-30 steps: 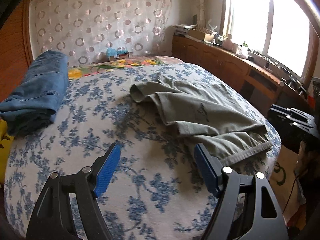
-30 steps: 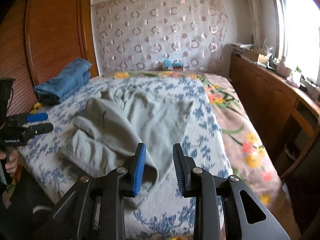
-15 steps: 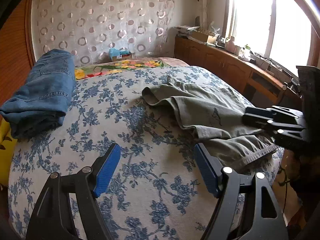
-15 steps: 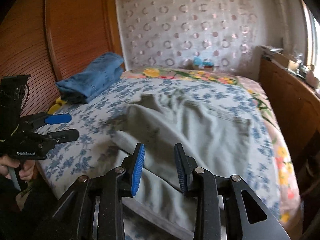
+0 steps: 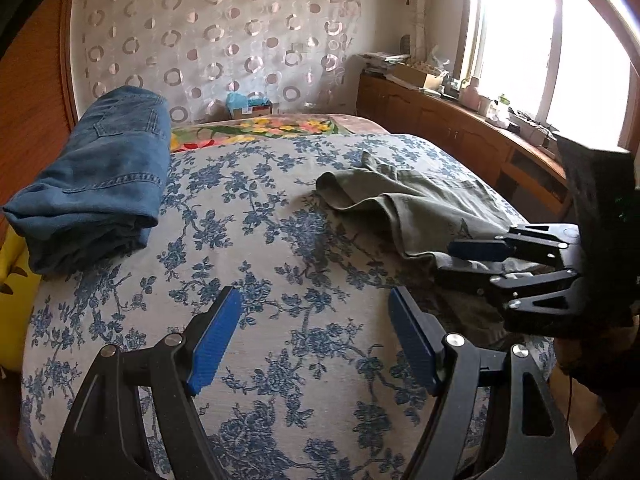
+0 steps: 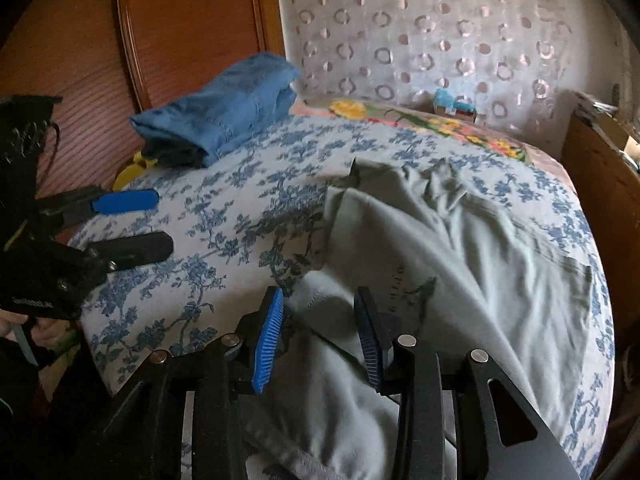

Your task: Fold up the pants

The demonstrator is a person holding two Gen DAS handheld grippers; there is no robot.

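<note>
Olive-green pants lie crumpled on the right half of the blue-flowered bedspread. My right gripper hovers low over the near edge of the pants. Its jaws are opening, and a rumpled fold shows between the blue pads without being pressed. My left gripper is open over bare bedspread to the left of the pants, with nothing between its fingers.
Folded blue jeans rest at the bed's far left by a wooden panel. A wooden cabinet with clutter runs under the window on the right. A hand holds the left gripper.
My right gripper swung left across the pants to their near edge and its jaws widened. It came into the left wrist view. My left gripper advanced slightly over the bedspread.
</note>
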